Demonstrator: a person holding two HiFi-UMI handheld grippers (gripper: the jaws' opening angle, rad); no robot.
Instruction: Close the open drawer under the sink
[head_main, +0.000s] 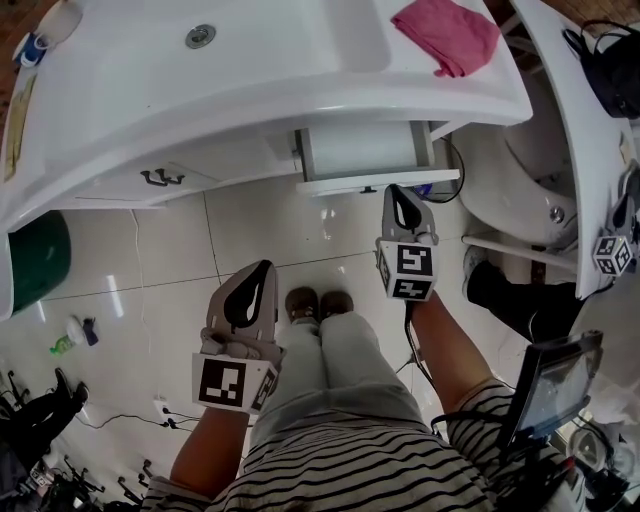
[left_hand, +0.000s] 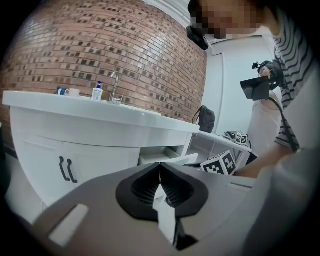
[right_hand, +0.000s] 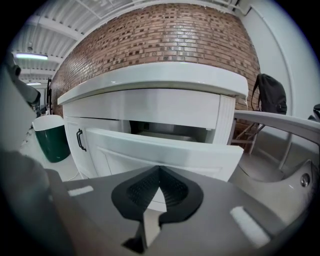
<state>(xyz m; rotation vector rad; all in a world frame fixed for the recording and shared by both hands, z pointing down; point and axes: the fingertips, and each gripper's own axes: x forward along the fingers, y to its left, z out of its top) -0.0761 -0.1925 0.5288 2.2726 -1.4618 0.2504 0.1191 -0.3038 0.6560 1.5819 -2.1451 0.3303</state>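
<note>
The white drawer (head_main: 365, 150) under the sink counter (head_main: 260, 90) stands pulled out, its front panel (head_main: 378, 181) facing me. My right gripper (head_main: 401, 193) is shut and empty, its tips just short of that panel near the middle; in the right gripper view the drawer front (right_hand: 165, 150) fills the space right behind the right gripper (right_hand: 159, 169). My left gripper (head_main: 263, 268) is also shut and empty, held lower and to the left over the floor tiles. From the left gripper view the drawer (left_hand: 162, 157) shows beyond the left gripper (left_hand: 160, 166).
A pink cloth (head_main: 447, 35) lies on the counter's right end. Black cupboard handles (head_main: 160, 177) sit left of the drawer. A green bin (head_main: 35, 260) stands at left, a white fixture (head_main: 530, 190) at right. A spray bottle (head_main: 70, 335) lies on the floor; my shoes (head_main: 318, 302) are below the drawer.
</note>
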